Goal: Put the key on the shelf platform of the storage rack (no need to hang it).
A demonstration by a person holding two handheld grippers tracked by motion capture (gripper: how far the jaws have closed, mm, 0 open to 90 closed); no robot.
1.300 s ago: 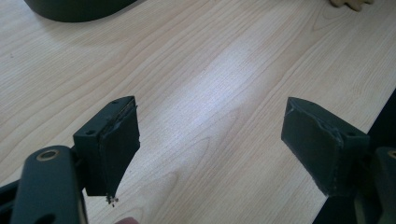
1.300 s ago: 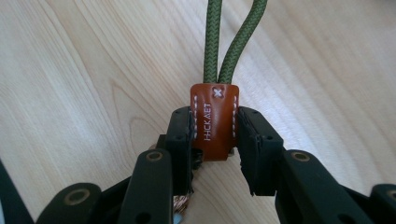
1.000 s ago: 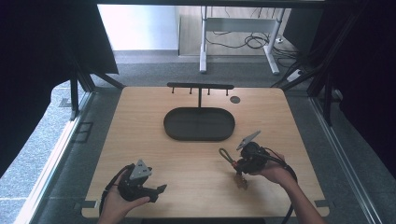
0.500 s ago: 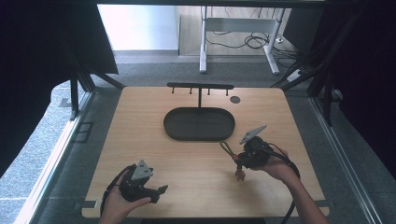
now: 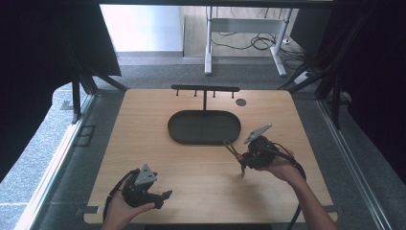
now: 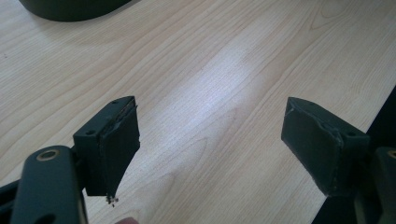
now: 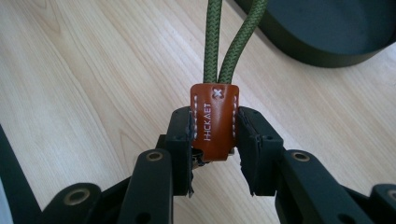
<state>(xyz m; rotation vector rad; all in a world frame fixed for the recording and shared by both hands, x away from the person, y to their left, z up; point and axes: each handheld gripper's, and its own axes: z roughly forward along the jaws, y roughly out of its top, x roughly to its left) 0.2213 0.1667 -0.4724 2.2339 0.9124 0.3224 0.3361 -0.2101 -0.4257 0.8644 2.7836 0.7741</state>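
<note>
My right gripper (image 7: 215, 116) is shut on a brown leather tab (image 7: 214, 122) stamped with white letters. A doubled green braided cord (image 7: 233, 42) runs from the tab toward the dark oval tray (image 7: 327, 32). In the high view the right gripper (image 5: 243, 159) hovers above the table just right of and in front of the tray (image 5: 204, 127), with the cord loop (image 5: 231, 146) sticking out to the left. My left gripper (image 5: 165, 196) rests at the front left of the table. Its jaws stand wide apart with nothing between them (image 6: 210, 116).
A black rack with several small hooks (image 5: 205, 89) stands behind the tray. A small dark round disc (image 5: 241, 102) lies at the back right. A corner of the tray (image 6: 70, 7) shows at the top of the left gripper view. Bare wood (image 5: 143, 124) lies left of the tray.
My right gripper has risen a little with the leather tab and cord in it, drawing nearer the tray. The left gripper has stayed still.
</note>
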